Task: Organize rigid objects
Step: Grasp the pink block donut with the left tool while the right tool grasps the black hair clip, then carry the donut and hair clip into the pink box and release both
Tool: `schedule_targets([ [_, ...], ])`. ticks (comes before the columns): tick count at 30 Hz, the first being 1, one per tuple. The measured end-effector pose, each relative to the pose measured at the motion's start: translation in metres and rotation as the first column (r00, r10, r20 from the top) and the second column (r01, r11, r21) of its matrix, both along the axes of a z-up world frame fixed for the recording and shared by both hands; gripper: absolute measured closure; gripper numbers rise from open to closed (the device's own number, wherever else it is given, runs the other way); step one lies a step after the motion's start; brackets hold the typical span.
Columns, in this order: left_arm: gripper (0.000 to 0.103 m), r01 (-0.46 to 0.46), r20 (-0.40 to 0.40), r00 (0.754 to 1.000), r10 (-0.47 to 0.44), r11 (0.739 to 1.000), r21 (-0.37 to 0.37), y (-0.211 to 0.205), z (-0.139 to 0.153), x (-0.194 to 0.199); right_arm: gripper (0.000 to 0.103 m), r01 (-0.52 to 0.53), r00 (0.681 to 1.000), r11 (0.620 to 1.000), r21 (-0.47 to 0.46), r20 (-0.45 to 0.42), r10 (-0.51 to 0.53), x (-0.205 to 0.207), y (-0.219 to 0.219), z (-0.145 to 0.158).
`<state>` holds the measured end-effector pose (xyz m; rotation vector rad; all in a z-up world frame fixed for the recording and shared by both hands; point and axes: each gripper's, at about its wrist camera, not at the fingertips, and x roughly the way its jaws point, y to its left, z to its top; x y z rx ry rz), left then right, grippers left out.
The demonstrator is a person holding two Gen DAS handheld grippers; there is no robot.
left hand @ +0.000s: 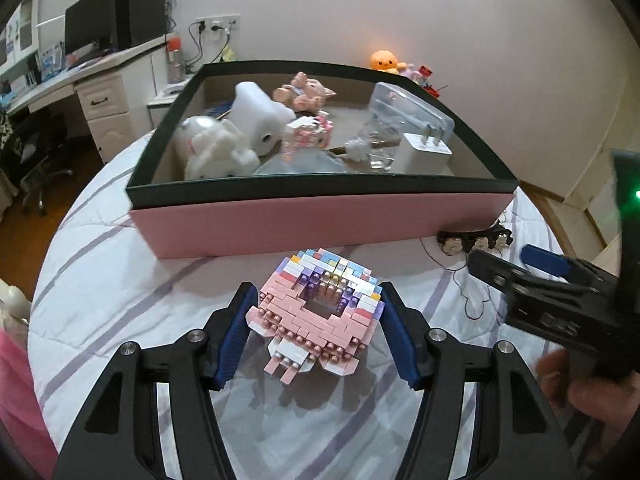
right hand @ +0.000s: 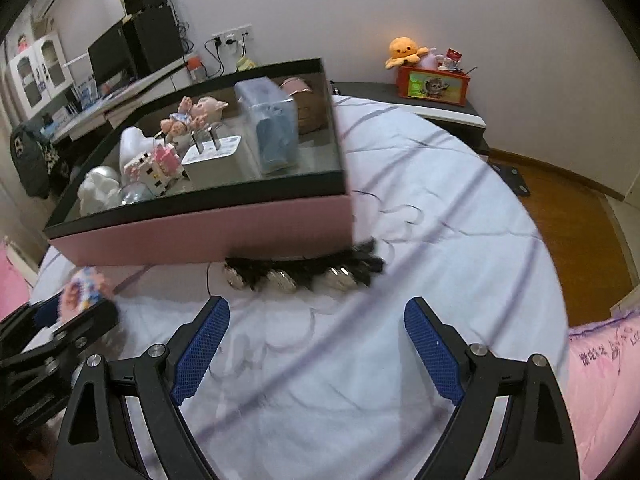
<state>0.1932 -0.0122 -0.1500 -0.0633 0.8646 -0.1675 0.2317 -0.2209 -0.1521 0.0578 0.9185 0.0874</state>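
A pink and pastel brick-built figure point(left hand: 320, 316) lies on the white striped bedsheet, between the fingers of my left gripper point(left hand: 318, 300). The blue pads sit against its two sides. It also shows blurred at the left of the right wrist view point(right hand: 84, 288). My right gripper point(right hand: 316, 320) is open and empty above the sheet; it shows at the right in the left wrist view point(left hand: 516, 268). A pink box with a dark rim point(left hand: 320, 220) stands just beyond, holding plush toys, a white charger point(left hand: 426, 148), a clear case and a small brick model point(left hand: 310, 132).
A black hair clip with shiny beads point(right hand: 304, 276) lies on the sheet by the box's front right corner. A desk with monitors point(left hand: 92, 28) is at the left. A nightstand with an orange plush and a red box point(right hand: 432, 84) is at the back right.
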Motion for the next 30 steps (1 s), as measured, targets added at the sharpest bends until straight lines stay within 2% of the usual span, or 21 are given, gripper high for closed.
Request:
schedule_targets([
  [3,0.041,0.007,0.0,1.0,-0.007,1.0,-0.008,0.0,-0.001,-0.003,0.01,0.018,1.0,1.0,-0.024,-0.015,-0.018,0.012,0.006,-0.005],
  [5,0.041,0.017,-0.002,1.0,-0.017,1.0,-0.011,-0.001,-0.002,-0.005,0.0,0.011,1.0,1.0,-0.022,-0.018,-0.012,0.017,0.012,-0.006],
  [10,0.041,0.028,-0.011,1.0,-0.029,0.999,-0.024,-0.002,-0.004,0.0,0.0,-0.001,1.0,0.998,-0.069,-0.013,0.0,0.022,0.018,-0.013],
  [12,0.041,0.029,-0.013,0.999,-0.029,0.999,-0.027,-0.001,-0.005,0.001,0.0,-0.002,1.0,0.999,-0.051,-0.002,0.002,0.02,0.016,-0.012],
  [14,0.041,0.028,-0.011,1.0,-0.028,0.999,-0.027,0.0,-0.004,0.0,0.006,0.002,1.0,0.998,-0.055,0.005,-0.002,0.016,0.014,-0.011],
  [16,0.041,0.025,-0.007,1.0,-0.025,0.999,-0.029,0.002,-0.003,0.0,0.023,0.009,1.0,0.998,-0.058,0.015,-0.008,0.01,0.008,-0.008],
  [19,0.041,0.023,-0.002,1.0,-0.023,0.999,-0.031,0.003,-0.001,-0.003,0.039,0.002,1.0,1.0,-0.021,0.022,-0.002,0.001,-0.004,-0.005],
  [27,0.041,0.039,0.01,0.999,-0.039,0.999,-0.024,-0.002,0.003,-0.011,0.039,0.006,1.0,0.999,-0.05,0.008,-0.006,-0.013,-0.002,-0.005],
  [29,0.041,0.041,0.014,0.999,-0.041,0.999,-0.023,-0.003,0.005,-0.014,0.051,-0.012,1.0,0.999,-0.036,-0.001,0.011,-0.014,-0.002,-0.003],
  [30,0.041,0.04,0.018,0.999,-0.04,0.999,-0.021,-0.002,0.007,-0.015,0.062,-0.02,1.0,0.999,-0.031,-0.003,0.02,-0.017,-0.001,-0.002],
])
